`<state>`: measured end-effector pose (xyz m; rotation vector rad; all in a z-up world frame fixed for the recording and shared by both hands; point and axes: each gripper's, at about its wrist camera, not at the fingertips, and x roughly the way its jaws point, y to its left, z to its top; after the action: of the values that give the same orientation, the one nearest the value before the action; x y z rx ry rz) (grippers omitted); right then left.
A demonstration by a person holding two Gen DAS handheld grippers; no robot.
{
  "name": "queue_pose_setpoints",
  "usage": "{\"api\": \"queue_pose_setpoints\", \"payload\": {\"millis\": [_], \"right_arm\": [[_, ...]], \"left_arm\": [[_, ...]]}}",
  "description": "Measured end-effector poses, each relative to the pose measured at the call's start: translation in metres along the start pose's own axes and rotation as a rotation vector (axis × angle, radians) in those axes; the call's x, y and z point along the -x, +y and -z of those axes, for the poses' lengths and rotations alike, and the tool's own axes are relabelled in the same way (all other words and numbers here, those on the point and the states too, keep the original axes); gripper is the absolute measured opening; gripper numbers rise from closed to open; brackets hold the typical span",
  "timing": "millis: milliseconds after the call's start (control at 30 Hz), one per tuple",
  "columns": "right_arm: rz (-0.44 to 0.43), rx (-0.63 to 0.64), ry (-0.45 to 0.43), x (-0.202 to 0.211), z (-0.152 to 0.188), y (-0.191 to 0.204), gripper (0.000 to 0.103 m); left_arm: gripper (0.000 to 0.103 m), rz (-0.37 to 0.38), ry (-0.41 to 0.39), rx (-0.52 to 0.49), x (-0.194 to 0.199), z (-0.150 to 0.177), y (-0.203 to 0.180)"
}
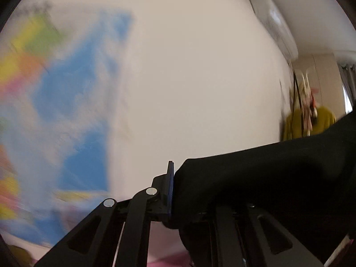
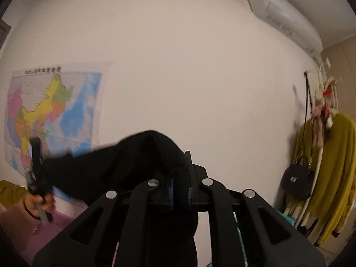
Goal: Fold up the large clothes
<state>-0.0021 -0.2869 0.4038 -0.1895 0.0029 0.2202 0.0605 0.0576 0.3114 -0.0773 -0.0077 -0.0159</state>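
A black garment (image 1: 255,178) is held up in the air between both grippers, facing a white wall. In the left wrist view my left gripper (image 1: 172,191) is shut on one edge of it; the cloth runs off to the right and hides the right finger. In the right wrist view my right gripper (image 2: 180,182) is shut on another part of the black garment (image 2: 124,162), which bunches over the jaws and stretches left. At its far end the left gripper (image 2: 36,162) shows, blurred, in a person's hand (image 2: 39,202).
A coloured wall map (image 2: 53,120) hangs at the left. An air conditioner (image 2: 282,15) sits high on the right. A coat rack (image 2: 322,155) with a mustard garment and a black bag stands at the right. Pink bedding (image 2: 24,227) lies low at the left.
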Motion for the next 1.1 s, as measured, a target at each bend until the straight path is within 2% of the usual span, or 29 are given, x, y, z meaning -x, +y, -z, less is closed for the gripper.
{"api": "queue_pose_setpoints", "payload": {"millis": [133, 200, 300, 367, 400, 467, 533, 600, 700, 767, 800, 900, 933, 1000, 1033, 1100], "right_arm": [[-0.080, -0.004, -0.061, 0.047, -0.005, 0.019, 0.008], [-0.152, -0.028, -0.079, 0.069, -0.003, 0.028, 0.008], [-0.259, -0.041, -0.092, 0.092, 0.000, 0.046, 0.007], [-0.340, -0.056, -0.088, 0.106, 0.002, 0.056, 0.007], [-0.398, -0.070, -0.080, 0.109, 0.005, 0.061, 0.007], [-0.457, -0.082, -0.065, 0.110, 0.010, 0.069, 0.007], [-0.524, -0.101, -0.030, 0.094, 0.019, 0.082, 0.007], [-0.577, -0.122, 0.051, 0.057, 0.034, 0.098, 0.008], [-0.647, -0.160, 0.233, -0.020, 0.077, 0.129, 0.008], [-0.669, -0.155, 0.360, -0.071, 0.115, 0.152, 0.008], [-0.676, -0.168, 0.451, -0.107, 0.145, 0.167, 0.008], [-0.672, -0.196, 0.625, -0.175, 0.215, 0.197, 0.008], [-0.654, -0.211, 0.707, -0.200, 0.248, 0.209, 0.008], [-0.633, -0.215, 0.830, -0.233, 0.300, 0.226, 0.008], [-0.609, -0.220, 0.867, -0.243, 0.317, 0.228, 0.008], [-0.593, -0.261, 0.926, -0.261, 0.346, 0.228, 0.008]], "left_arm": [[0.009, -0.069, -0.085, -0.056, 0.108, -0.023, 0.010], [0.009, -0.112, -0.100, -0.100, 0.164, -0.029, 0.008], [0.008, -0.178, -0.102, -0.162, 0.224, -0.019, -0.006], [0.008, -0.269, -0.093, -0.225, 0.270, -0.015, -0.013], [0.008, -0.293, -0.082, -0.238, 0.278, -0.014, -0.014], [0.008, -0.349, -0.046, -0.259, 0.305, -0.011, -0.014], [0.008, -0.406, 0.001, -0.293, 0.309, -0.001, -0.012], [0.008, -0.436, 0.081, -0.302, 0.295, 0.011, -0.004], [0.008, -0.446, 0.281, -0.239, 0.239, 0.048, 0.037], [0.008, -0.462, 0.434, -0.186, 0.194, 0.093, 0.071], [0.008, -0.470, 0.498, -0.165, 0.174, 0.115, 0.086], [0.008, -0.542, 0.715, -0.083, 0.100, 0.209, 0.143], [0.007, -0.562, 0.762, -0.056, 0.087, 0.232, 0.155], [0.007, -0.555, 0.867, -0.002, 0.060, 0.275, 0.178], [0.007, -0.573, 0.902, 0.022, 0.047, 0.296, 0.191], [0.008, -0.548, 0.934, 0.030, 0.034, 0.315, 0.202]]}}
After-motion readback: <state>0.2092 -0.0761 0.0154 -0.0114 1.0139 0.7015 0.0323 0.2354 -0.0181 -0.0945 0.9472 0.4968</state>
